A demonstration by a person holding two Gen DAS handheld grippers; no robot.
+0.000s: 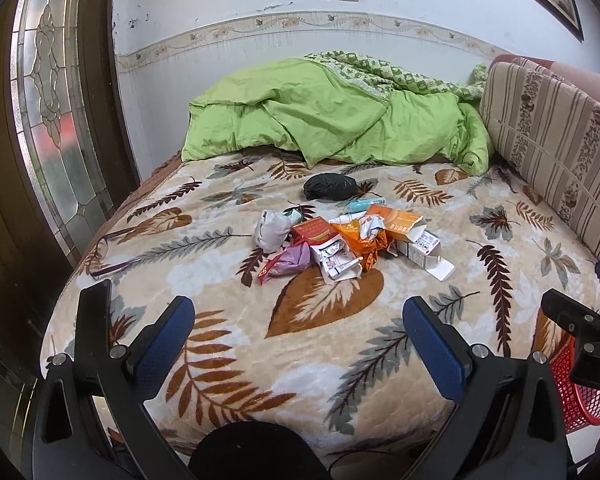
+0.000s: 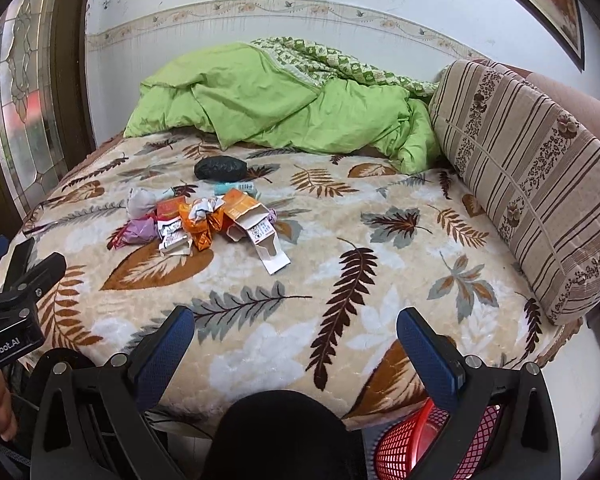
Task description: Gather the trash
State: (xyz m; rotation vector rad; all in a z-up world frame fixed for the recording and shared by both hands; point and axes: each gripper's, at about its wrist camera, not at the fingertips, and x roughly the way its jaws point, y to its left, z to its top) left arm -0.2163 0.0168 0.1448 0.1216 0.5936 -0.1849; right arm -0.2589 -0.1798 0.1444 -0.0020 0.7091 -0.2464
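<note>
A pile of trash (image 1: 340, 240) lies on the leaf-patterned bed: orange wrappers, torn white and orange cartons, a pink wrapper, a grey wad, a small teal tube and a dark crumpled bag (image 1: 330, 187) behind. The pile also shows in the right wrist view (image 2: 204, 224). My left gripper (image 1: 298, 314) is open and empty above the bed's near edge, well short of the pile. My right gripper (image 2: 296, 322) is open and empty, to the right of the pile. A red mesh basket (image 2: 416, 446) stands below the bed's near edge, and shows in the left wrist view (image 1: 576, 392).
A green quilt (image 1: 332, 120) is heaped at the bed's far end against the wall. A striped cushion (image 1: 552, 140) lines the right side. A wooden door with patterned glass (image 1: 56, 120) stands on the left. The leaf blanket (image 2: 380, 240) covers the bed.
</note>
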